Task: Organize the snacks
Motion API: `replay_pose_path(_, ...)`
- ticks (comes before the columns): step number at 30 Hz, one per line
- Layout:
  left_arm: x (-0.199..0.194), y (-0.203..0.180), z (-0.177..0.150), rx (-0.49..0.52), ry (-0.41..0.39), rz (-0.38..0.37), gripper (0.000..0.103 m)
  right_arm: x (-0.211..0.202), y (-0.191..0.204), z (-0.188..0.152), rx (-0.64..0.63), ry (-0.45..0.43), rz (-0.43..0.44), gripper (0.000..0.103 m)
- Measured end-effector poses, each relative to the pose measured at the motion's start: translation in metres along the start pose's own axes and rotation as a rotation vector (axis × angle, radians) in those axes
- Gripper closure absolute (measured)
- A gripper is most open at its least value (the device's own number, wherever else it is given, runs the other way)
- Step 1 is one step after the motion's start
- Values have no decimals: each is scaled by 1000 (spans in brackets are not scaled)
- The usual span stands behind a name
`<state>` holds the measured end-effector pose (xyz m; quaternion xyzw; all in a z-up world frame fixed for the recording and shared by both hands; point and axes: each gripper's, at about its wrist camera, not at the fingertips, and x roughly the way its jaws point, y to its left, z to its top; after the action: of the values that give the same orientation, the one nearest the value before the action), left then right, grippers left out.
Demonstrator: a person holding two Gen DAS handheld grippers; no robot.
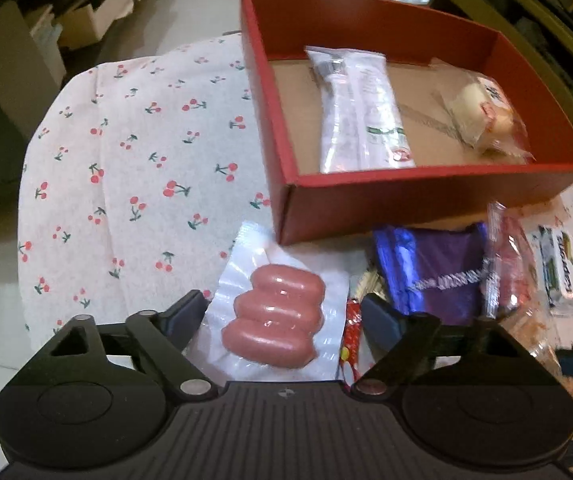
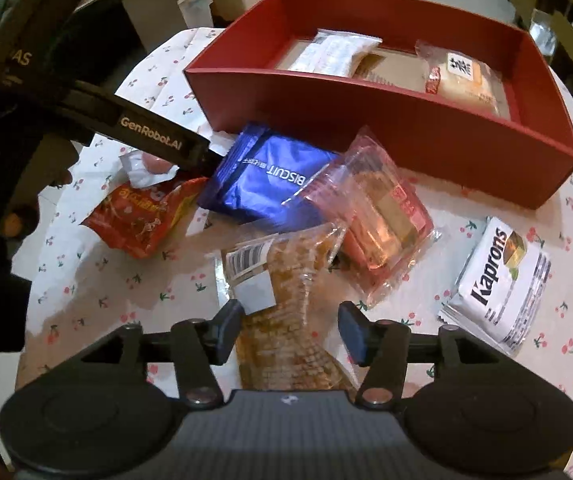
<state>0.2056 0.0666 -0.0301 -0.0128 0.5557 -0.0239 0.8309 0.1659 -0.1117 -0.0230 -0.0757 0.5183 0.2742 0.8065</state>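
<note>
A red open box [image 1: 426, 196] [image 2: 366, 128] holds a long white packet [image 1: 362, 120] [image 2: 334, 54] and a wrapped cake [image 1: 482, 120] [image 2: 466, 76]. In front of it, a clear vacuum pack of three pink sausages [image 1: 274, 320] lies on the cloth between the fingers of my left gripper [image 1: 284, 312]. The jaws stand open and clear of the sausages. My right gripper [image 2: 290, 330] is open around a clear pack of brown crisp snack [image 2: 286, 312] lying on the table. One black finger [image 2: 190, 150] of the left gripper shows in the right wrist view, over the sausage pack [image 2: 154, 164].
Loose snacks lie before the box: a blue biscuit pack [image 2: 270, 180] [image 1: 430, 272], a pink clear pack [image 2: 378, 220], a red packet [image 2: 142, 216] and a white Kaprons packet [image 2: 502, 280] [image 1: 562, 276]. The cherry-print cloth [image 1: 126, 160] covers a round table. Cartons stand beyond its far edge.
</note>
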Motion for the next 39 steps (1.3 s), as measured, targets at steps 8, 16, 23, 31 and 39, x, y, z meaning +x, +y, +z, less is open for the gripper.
replay_pose_path(8, -15, -8, -27, 0, 13, -28, 25, -8, 1, -4, -15, -27, -69, 24)
replay_pose_path(16, -21, 1, -21, -50, -20, -36, 10, -11, 5, -9, -53, -38, -76, 16)
replay_pose_path(23, 5, -12, -12, -5, 3, 44, 10, 8, 15, -5, -130, -13, -126, 17)
replay_pose_path(31, -9, -8, -27, 2, 8, 14, 28, -1, 2, -12, -30, -20, -72, 55)
replay_pose_path(39, -27, -5, -35, -41, 7, -43, 28, -19, -7, -21, 59, -55, -55, 60)
